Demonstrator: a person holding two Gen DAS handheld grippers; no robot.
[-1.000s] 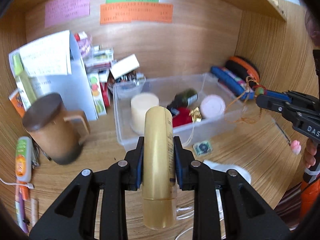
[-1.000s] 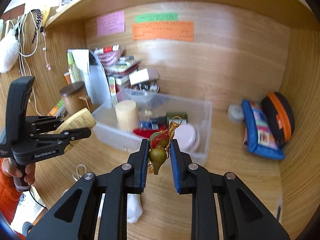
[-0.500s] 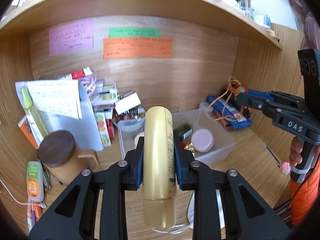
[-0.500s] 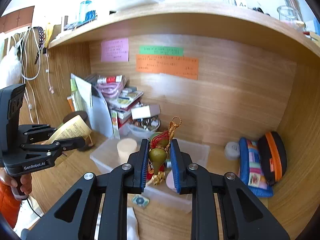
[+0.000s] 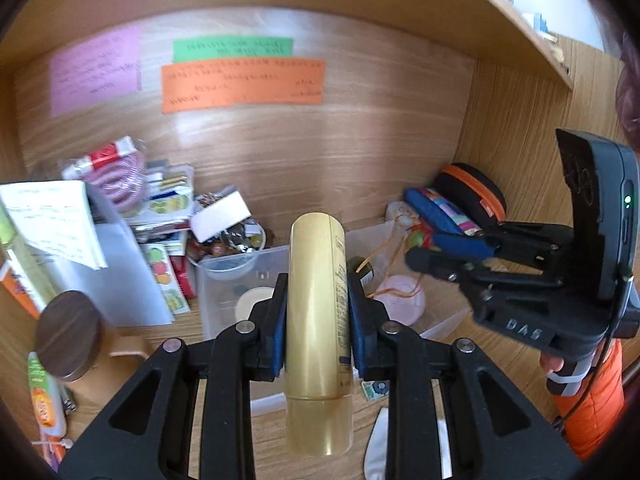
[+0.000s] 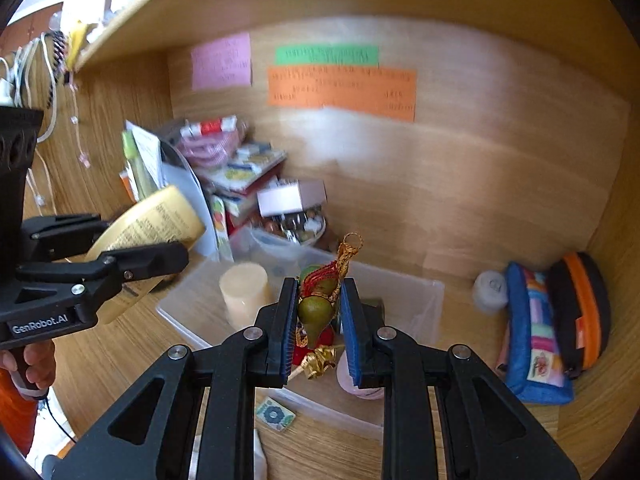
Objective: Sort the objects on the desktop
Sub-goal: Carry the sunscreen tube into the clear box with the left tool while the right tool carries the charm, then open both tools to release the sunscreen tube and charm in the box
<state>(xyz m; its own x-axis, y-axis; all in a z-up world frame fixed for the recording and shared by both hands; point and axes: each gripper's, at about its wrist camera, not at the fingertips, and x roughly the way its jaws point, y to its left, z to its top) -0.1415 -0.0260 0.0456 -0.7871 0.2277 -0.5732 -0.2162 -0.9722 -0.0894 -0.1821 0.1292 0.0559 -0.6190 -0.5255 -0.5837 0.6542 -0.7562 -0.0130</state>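
Note:
My left gripper [image 5: 318, 300] is shut on a gold tube bottle [image 5: 318, 320] and holds it above the desk in front of the clear plastic bin [image 5: 224, 280]. My right gripper [image 6: 319, 312] is shut on a green gourd charm with red and gold cord [image 6: 316, 308], held above the same bin [image 6: 424, 292]. The bin holds a cream candle [image 6: 244, 292], a pink round lid [image 5: 400, 300] and a dark small bottle. Each gripper shows in the other's view: the right one [image 5: 424, 256], the left one [image 6: 176, 240] with the gold tube [image 6: 152, 232].
A pile of boxes, papers and packets [image 5: 120, 220] stands at the back left. A brown lidded mug [image 5: 72, 332] is at the left. A blue pouch [image 6: 532, 332] and black-orange case [image 6: 580, 308] lean at the right wall. A small patterned tile [image 6: 276, 414] lies before the bin.
Both grippers have tilted down and moved closer over the bin, still holding their objects. The right gripper has moved nearer to the left one.

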